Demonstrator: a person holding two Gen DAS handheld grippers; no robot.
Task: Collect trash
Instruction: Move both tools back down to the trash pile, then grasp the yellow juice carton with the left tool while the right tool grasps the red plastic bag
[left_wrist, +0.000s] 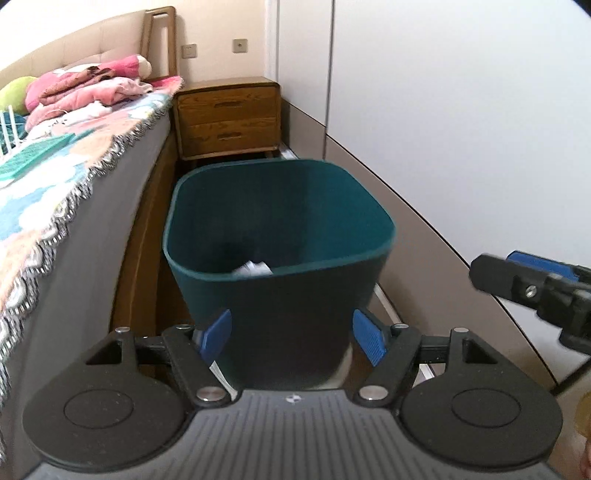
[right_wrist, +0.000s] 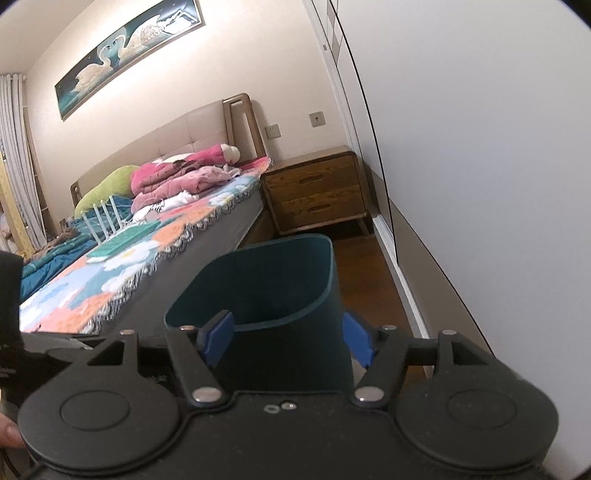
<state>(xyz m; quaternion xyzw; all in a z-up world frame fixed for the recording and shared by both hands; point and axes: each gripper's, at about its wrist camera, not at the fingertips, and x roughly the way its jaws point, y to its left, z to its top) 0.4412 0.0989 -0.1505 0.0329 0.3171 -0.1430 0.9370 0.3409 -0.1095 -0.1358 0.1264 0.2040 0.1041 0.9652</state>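
Showing: a dark teal, square-mouthed plastic waste bin (left_wrist: 280, 236) standing on the wooden floor (right_wrist: 365, 280) between the bed with the flowered crochet blanket (left_wrist: 55, 173) and the white wardrobe wall (left_wrist: 461, 110), just in front of the brown two-drawer wooden nightstand (left_wrist: 227, 118).
Contents: a scrap of white crumpled paper (left_wrist: 253, 267) lies low inside the bin; the rest of the interior is dark.
Left gripper (left_wrist: 293, 338): blue pads spread wide, nothing between them; the bin only shows through the gap.
Right gripper (right_wrist: 286, 338): blue pads likewise parted and empty, framing the bin's near wall without pressing on it.
Handling, bin: probably light and thin-walled, with smooth sides that could slip; the rolled rim looks like the firmest place to pinch, one pad inside and one outside.
Handling, paper: likely weightless and soft, yielding to any pinch.
Hidden: the bin's base is cut off behind both gripper bodies, and its floor cannot be seen.
Unclear: whether further trash lies on the floor or the bed; none can be made out.
Edge of view: a dark sleeve (right_wrist: 9, 295) intrudes at the left of the right wrist view.
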